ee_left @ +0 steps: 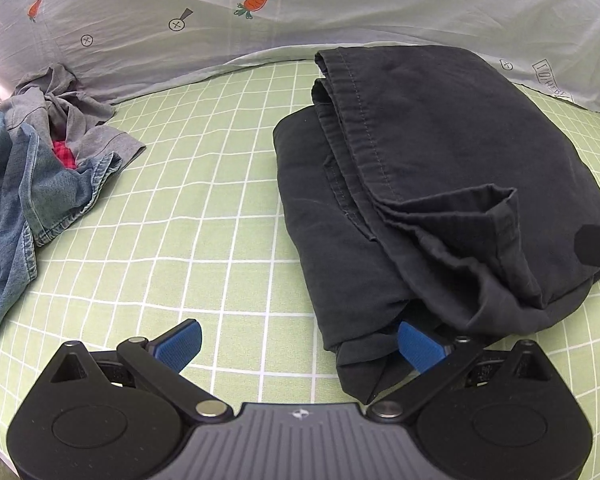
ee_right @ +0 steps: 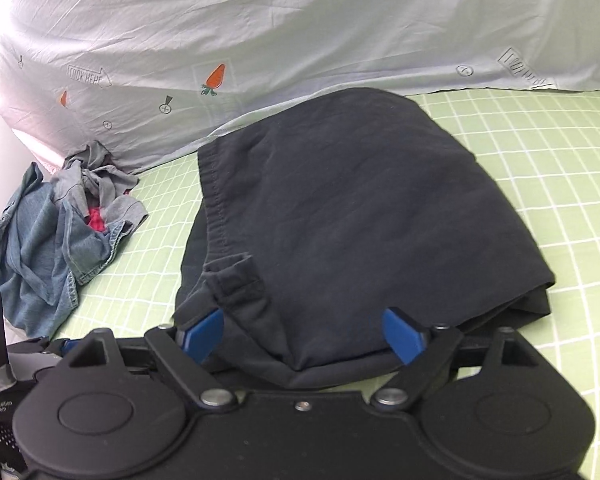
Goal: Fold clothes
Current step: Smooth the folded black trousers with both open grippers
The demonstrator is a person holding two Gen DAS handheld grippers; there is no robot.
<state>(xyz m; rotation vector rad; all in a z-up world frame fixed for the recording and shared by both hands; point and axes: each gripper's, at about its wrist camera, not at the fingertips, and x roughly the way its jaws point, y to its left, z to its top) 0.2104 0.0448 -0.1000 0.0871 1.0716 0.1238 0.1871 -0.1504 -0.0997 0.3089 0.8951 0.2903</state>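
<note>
A green checked bed (ee_left: 228, 208) is carrying everything, with a pale printed sheet (ee_left: 340, 8) rising behind it. The black garment (ee_right: 340, 208), already folded into a thick bundle, is lying mid-bed; a heap (ee_left: 40, 160) of denim and grey clothes is waiting well apart at the bed's far left. The garment is looking soft, light and floppy, so its layers are likely to slide apart; taking it by the thick stitched hem or under the folded near edge seems best. The right gripper (ee_right: 304, 330) is standing wide open, jaws straddling the near edge, pressing nothing. The left gripper (ee_left: 300, 346) is also gaping, one pad touching the bundle's corner, holding nothing.
</note>
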